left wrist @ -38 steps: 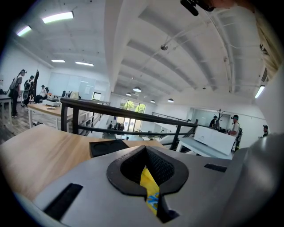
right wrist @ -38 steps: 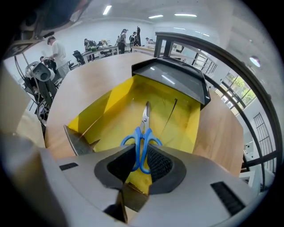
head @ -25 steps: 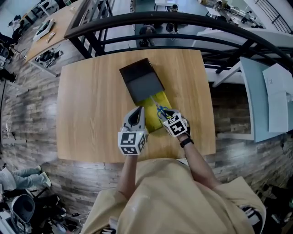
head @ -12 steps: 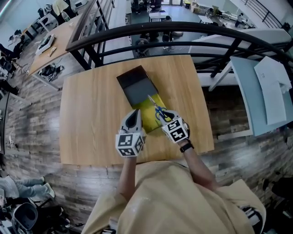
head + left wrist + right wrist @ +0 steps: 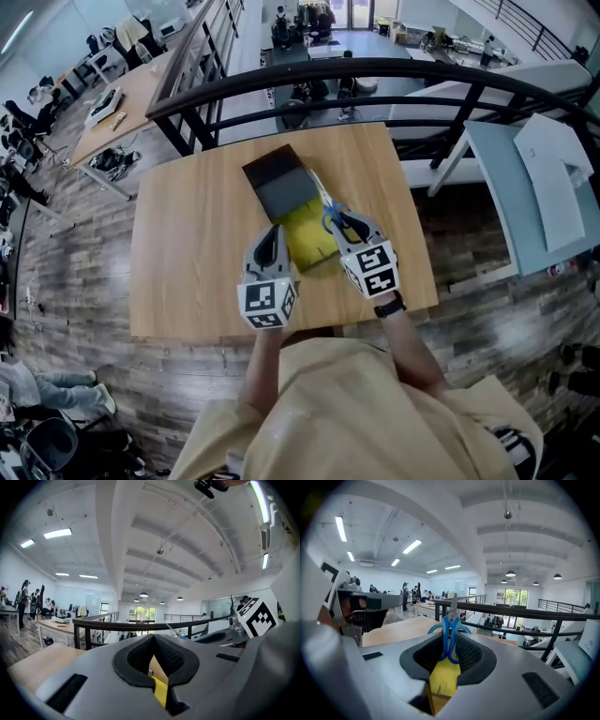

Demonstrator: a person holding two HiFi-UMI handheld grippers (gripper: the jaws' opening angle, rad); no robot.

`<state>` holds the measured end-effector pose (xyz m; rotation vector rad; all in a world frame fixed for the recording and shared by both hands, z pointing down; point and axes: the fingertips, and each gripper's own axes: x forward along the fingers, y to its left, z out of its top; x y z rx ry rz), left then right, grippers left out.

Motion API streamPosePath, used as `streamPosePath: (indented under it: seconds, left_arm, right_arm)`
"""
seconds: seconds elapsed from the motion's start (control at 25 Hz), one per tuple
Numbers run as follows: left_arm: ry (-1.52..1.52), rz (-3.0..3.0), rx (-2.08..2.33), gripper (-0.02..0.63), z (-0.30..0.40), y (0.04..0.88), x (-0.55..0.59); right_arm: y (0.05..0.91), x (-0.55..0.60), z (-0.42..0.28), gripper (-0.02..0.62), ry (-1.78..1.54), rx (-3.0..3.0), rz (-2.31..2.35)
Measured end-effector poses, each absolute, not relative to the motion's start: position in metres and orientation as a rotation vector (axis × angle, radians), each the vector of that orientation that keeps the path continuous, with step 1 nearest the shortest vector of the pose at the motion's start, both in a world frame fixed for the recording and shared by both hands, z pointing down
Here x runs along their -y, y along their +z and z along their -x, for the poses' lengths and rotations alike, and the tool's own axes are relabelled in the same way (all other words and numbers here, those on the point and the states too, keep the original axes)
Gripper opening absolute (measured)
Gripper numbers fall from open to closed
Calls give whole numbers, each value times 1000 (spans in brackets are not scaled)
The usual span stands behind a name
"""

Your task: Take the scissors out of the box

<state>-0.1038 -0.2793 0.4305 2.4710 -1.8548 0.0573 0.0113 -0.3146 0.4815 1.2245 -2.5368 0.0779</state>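
The scissors [image 5: 330, 214] have blue handles and silver blades. My right gripper [image 5: 343, 225] is shut on the handles [image 5: 449, 631] and holds them above the yellow box [image 5: 307, 238], blades pointing away from me. The box lies open on the wooden table [image 5: 187, 244], and its black lid [image 5: 279, 182] rests against its far end. My left gripper [image 5: 270, 238] hovers at the box's left edge. Its pads [image 5: 140, 656] meet at the tips with nothing between them, and a strip of the yellow box shows through the gap below.
A black railing [image 5: 375, 70] runs just past the table's far edge, with a drop to a lower floor behind it. A grey-blue desk with white papers [image 5: 553, 178] stands to the right. The person's beige sleeves [image 5: 328, 394] fill the near side.
Both grippers have risen. The right one has lifted the scissors up out of the yellow box, and the blades now point further away over the lid.
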Motion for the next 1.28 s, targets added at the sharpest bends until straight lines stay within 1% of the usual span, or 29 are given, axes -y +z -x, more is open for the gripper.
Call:
streamPosePath:
  seconds: [0.32,0.48,0.56,0.76,1.28]
  left_arm:
    - [8,-2524,1923,12,87,382,234]
    - [-9,-2534,1961,12,81,368,211]
    - [-13,-2529,1976,12,80,366,202]
    - [-152,-2553,2010,12,77,356,178]
    - [-158,-2609,1932,12,63,359,146]
  right_arm:
    - [406,269,-26,80,-23,2703,-1318]
    - [384,249,-35,80,-49,2745,-1361]
    - [379,239,-36,80,-64,2755,-1375]
    - [379,223,-41,80,-48,2764,-1408]
    - [372,188,-36,80,-127,2780,-1388]
